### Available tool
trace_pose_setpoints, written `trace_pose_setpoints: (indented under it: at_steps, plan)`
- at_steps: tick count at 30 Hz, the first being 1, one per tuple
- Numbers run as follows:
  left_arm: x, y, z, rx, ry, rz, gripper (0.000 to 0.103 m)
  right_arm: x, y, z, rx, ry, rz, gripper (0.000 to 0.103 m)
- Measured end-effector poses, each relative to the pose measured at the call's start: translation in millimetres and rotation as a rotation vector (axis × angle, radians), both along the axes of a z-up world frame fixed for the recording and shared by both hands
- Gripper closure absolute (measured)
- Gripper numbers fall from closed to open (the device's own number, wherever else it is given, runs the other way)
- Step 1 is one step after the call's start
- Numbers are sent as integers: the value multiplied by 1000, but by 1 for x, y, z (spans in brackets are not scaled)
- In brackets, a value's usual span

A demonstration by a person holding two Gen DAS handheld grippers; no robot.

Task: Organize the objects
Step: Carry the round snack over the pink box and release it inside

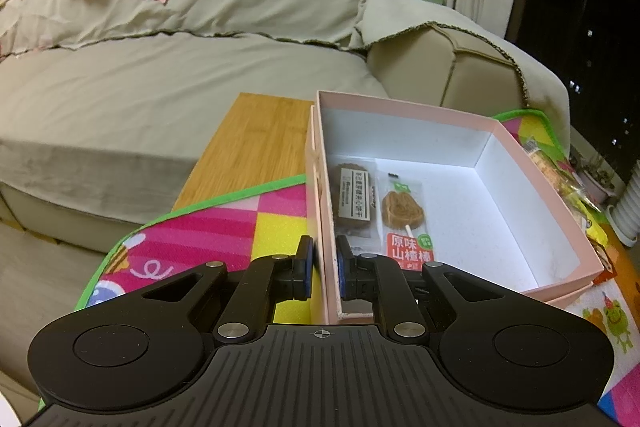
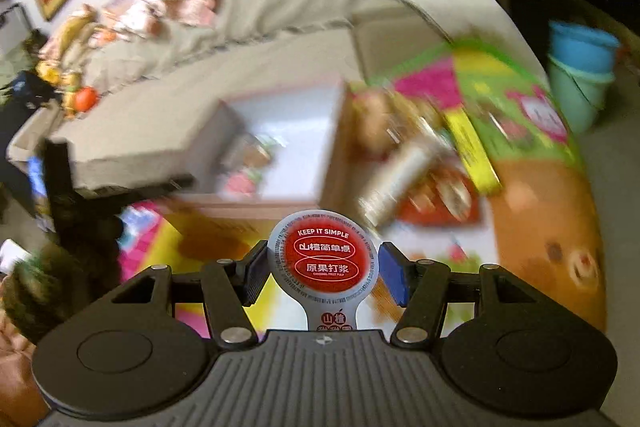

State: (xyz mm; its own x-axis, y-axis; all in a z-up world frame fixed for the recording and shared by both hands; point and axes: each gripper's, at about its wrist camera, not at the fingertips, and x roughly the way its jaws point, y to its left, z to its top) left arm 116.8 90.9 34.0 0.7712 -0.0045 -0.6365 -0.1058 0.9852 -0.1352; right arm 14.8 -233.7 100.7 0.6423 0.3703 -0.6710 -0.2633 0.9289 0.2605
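pink box [image 1: 516,163] sits open on the colourful play mat [image 1: 224,227], white inside, w/ two wrapped snacks at its near-left end: a dark biscuit pack [image 1: 354,201] and beside it a hawthorn lollipop [image 1: 404,215]. left gripper [image 1: 324,269] pinches the box's near-left wall, one pad outside, one inside. right gripper [image 2: 322,275] is clamped on a round red-label snack pack [image 2: 323,259], pads at both sides of it; bg there is motion-blurred. more snack packs [image 2: 420,163] lie right of the box on the mat, blurred. grey-covered sofa [image 1: 160,75] behind, wooden board [image 1: 256,143] by the box.
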Motion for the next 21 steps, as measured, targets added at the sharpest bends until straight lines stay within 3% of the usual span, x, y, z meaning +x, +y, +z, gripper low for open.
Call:
trace_pose_setpoints:
  at_steps: [11,14,15,17,21]
  plan:
    - [0,0,1,-1,1,-5,89,49,60,96,63,-314,66,45]
    - [0,0,1,-4,2,-7,89,80,73,111,98,-317,58,42]
    - [0,1,1,-5,3,-7,89,90,76,112,111,-311,59,33]
    - [0,1,1,-5,4,-9,89,101,80,110,97,-317,32,24]
    - [-1,1,0,-8,-1,-12,89,98,72,91,63,-293,18,21]
